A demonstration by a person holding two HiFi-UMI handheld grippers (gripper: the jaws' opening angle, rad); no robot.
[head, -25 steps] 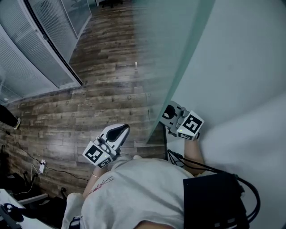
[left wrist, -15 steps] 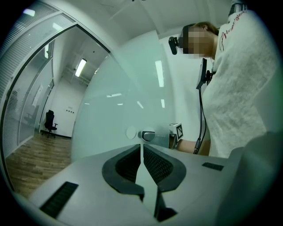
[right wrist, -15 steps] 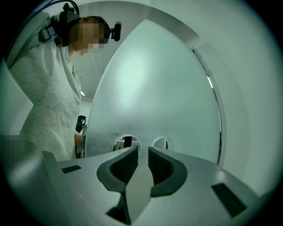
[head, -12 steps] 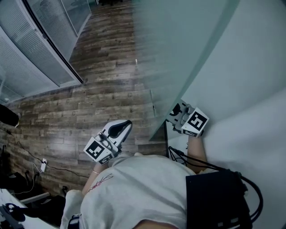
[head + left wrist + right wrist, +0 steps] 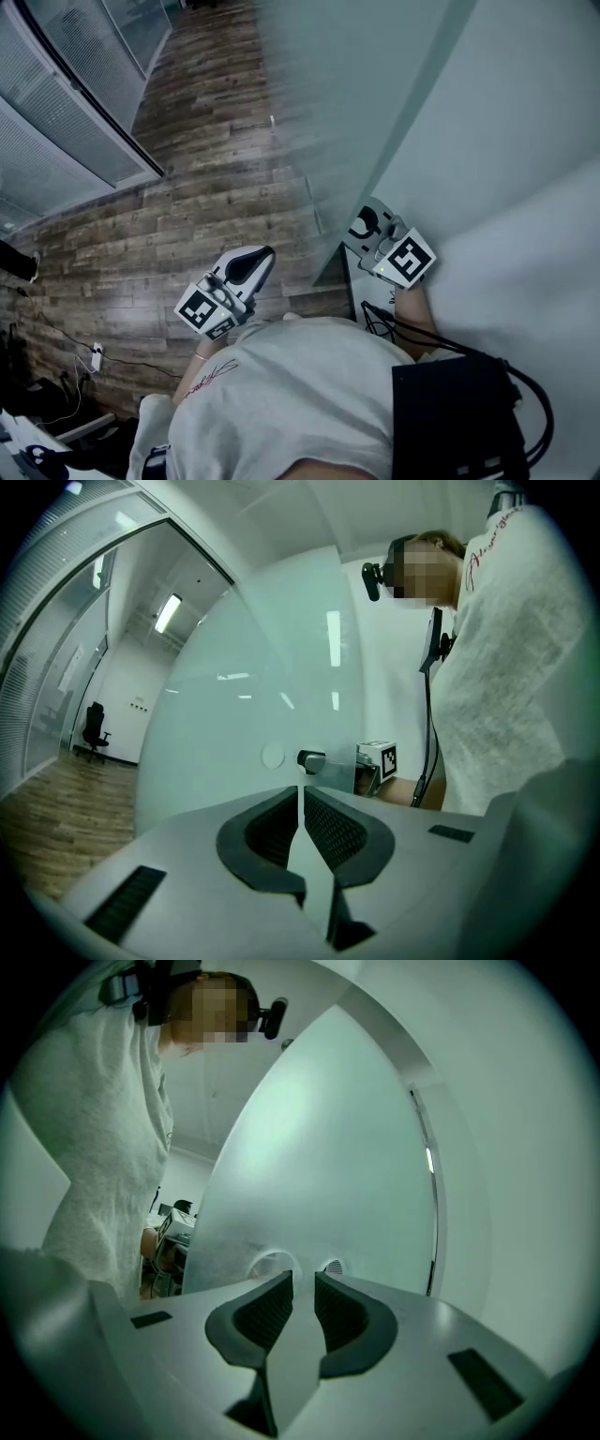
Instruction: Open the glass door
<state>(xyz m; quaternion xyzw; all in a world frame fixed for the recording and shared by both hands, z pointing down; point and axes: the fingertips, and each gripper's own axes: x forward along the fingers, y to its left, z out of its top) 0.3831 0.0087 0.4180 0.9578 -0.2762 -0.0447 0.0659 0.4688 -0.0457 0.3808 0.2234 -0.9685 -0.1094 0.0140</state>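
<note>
Step in hand: engagement of the glass door [image 5: 366, 103] at its handle side, ahead of or early in the swing.

The frosted pane runs from 12 o'clock in the head view down to its lower corner near centre, over the wooden floor [image 5: 187, 206]. It stands at an angle to the white wall [image 5: 525, 141]. It is therefore judged to be partly open, though how far it has swung cannot be confirmed.

The right gripper [image 5: 359, 228] sits at the pane's free edge, at 3 o'clock of the left gripper [image 5: 261, 258]. Its claw is slightly spread. Its own view shows a clear gap between the pads, with nothing pinched. Two round fittings [image 5: 272, 1265] on the glass lie just beyond the tips at 12 o'clock.

The left gripper hangs apart from the door over the floor. Its claw is pressed together and holds nothing. In its view a short handle stub [image 5: 312, 759] projects from the pane at 12 o'clock.

Next move, as judged: the right claw must close on the handle hardware or bear against the edge. It then carries the pane round its hinge in a steady arc. The person must step clear of the swing.
</note>
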